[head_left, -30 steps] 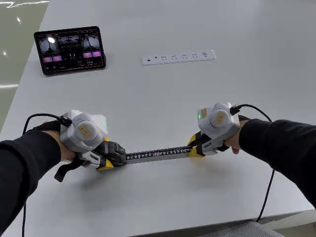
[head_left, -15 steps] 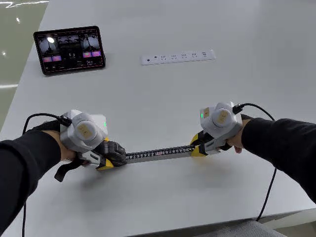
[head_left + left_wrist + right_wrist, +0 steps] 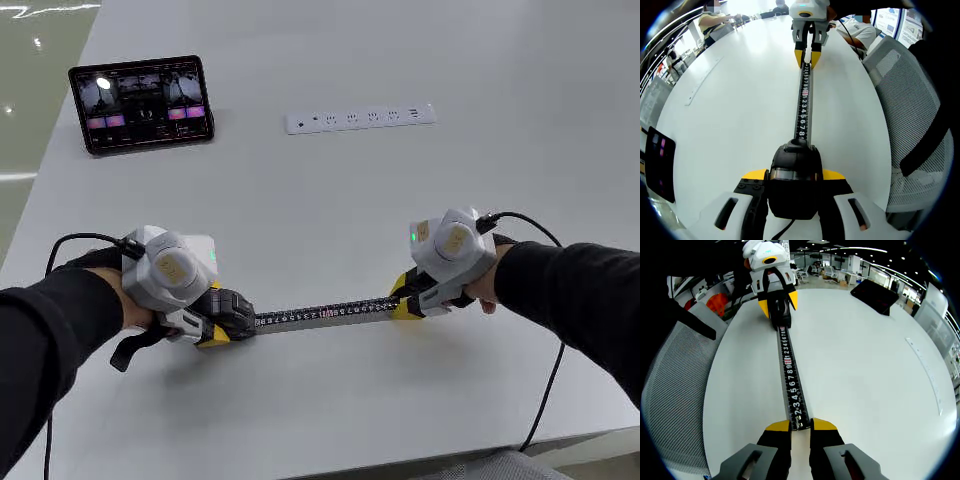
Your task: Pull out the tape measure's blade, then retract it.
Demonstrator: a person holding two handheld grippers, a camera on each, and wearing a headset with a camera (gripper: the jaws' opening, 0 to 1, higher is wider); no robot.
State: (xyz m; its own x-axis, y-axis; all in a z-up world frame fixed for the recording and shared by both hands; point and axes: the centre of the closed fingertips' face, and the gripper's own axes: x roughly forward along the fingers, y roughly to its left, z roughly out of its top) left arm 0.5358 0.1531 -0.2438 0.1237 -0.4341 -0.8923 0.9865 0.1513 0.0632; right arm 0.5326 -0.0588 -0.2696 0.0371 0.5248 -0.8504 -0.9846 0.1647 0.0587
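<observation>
Head view: blade (image 3: pixel 320 312) lying drawn out along the table (image 3: pixel 330 200)

The left gripper (image 3: pixel 794 176) is clamping the black case (image 3: pixel 796 162), its yellow-tipped jaws pressing on either side. From the case's mouth, the blade is running straight ahead of this gripper, numbers up. At the blade's far end, the right gripper (image 3: pixel 800 426) is facing the left one, its jaws closing on the blade's tip. Seen from the right gripper, the blade is stretching away to the case held opposite. A mesh chair (image 3: pixel 912 95) is standing off the left gripper's right side, past the table edge. Well beyond both grippers, a white power strip (image 3: pixel 361 117) is lying flat, and a tablet (image 3: pixel 141 101) is standing farther off, ahead of the left gripper.
</observation>
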